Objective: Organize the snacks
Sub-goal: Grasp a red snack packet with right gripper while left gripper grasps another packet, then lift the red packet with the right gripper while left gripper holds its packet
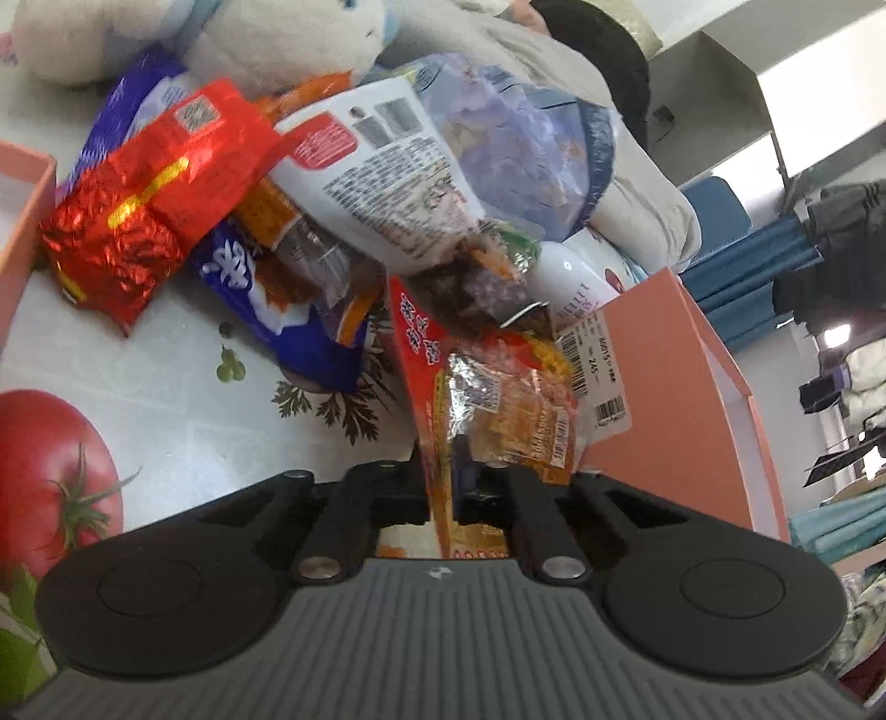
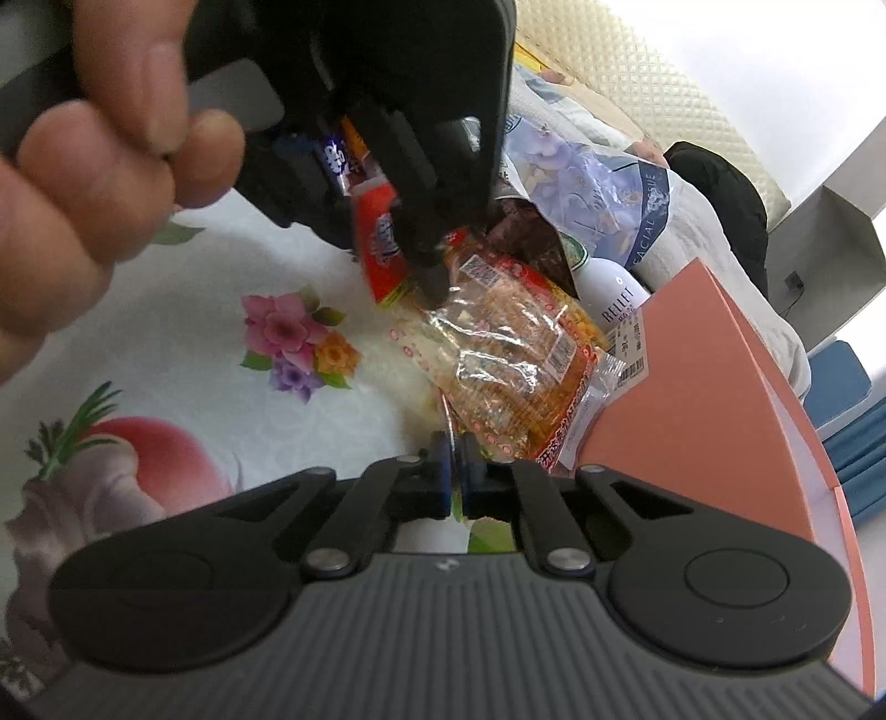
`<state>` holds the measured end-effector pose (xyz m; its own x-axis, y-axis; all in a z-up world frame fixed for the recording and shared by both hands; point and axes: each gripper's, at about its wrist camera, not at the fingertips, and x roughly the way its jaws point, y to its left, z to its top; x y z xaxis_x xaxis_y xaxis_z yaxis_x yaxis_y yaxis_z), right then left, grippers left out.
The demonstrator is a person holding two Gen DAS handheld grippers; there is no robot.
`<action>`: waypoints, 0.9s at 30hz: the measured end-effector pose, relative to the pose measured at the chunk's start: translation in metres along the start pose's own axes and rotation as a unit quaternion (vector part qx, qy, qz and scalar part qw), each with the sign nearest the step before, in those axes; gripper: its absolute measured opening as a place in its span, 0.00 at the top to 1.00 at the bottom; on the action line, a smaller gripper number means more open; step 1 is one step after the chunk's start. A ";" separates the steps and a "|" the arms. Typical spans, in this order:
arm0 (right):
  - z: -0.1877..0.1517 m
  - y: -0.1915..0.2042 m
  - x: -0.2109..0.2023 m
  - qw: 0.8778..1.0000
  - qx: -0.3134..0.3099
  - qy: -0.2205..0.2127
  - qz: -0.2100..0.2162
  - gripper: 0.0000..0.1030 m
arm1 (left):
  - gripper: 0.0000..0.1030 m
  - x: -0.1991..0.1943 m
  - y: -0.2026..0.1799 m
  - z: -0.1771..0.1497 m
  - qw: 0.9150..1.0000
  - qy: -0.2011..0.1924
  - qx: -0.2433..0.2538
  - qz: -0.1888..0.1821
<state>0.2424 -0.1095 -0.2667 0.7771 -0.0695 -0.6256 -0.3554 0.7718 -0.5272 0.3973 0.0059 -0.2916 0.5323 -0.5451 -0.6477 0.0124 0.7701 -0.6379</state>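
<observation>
Left wrist view: a white tablecloth point(image 1: 166, 399) printed with tomatoes and herb sprigs fills the lower left of the frame, with a pale plush toy point(image 1: 266, 39) across the top and a room with blue curtains at far right. A heap of snack packets occupies the centre: a red foil bag point(image 1: 138, 221) at left, a blue packet point(image 1: 277, 310) below it, a white pouch point(image 1: 387, 183) above centre. A pink box point(image 1: 681, 399) rises at right centre, a barcode label on its wall. The left gripper point(image 1: 465, 487), at bottom centre, is clamped on the edge of an orange snack packet point(image 1: 498, 404) that lies against the box wall. Right wrist view: the same cloth, here showing a flower posy and a peach, spans the left half of the frame; a facial tissue pack point(image 2: 598, 194) and a white bottle point(image 2: 614, 299) lie at upper right, the pink box point(image 2: 720, 387) at right. The right gripper point(image 2: 454, 482), bottom centre, is pinched together on the near seam of the orange snack packet point(image 2: 515, 365); the left gripper point(image 2: 432, 282) descends from the top, held by a hand point(image 2: 99, 166) at upper left, and bites the packet's far end. The packet appears light, crinkly and slippery, its contents probably brittle; the flat sealed seams are judged the safest hold.
</observation>
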 end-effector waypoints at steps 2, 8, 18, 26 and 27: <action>0.002 -0.004 -0.005 1.000 0.010 -0.004 0.008 0.96 | 0.98 -0.004 -0.006 -0.001 1.000 -0.010 0.005 0.003; 0.008 -0.018 -0.026 0.999 0.042 -0.017 0.026 0.96 | 0.99 -0.031 -0.015 -0.001 1.000 -0.022 0.002 0.006; 0.003 -0.033 -0.057 0.993 0.091 -0.011 0.074 0.97 | 1.00 -0.083 -0.024 -0.012 0.999 -0.045 -0.009 0.021; -0.014 -0.031 -0.082 0.983 0.123 -0.009 0.134 0.97 | 1.00 -0.132 -0.024 -0.042 0.995 -0.076 0.003 0.069; -0.016 -0.032 -0.084 0.980 0.133 -0.005 0.145 0.97 | 1.00 -0.137 -0.023 -0.047 0.994 -0.076 0.003 0.074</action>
<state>0.1801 -0.1385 -0.2063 0.6696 0.1825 -0.7200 -0.4149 0.8959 -0.1587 0.2843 0.0469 -0.2075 0.6509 -0.3691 -0.6634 -0.0704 0.8408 -0.5368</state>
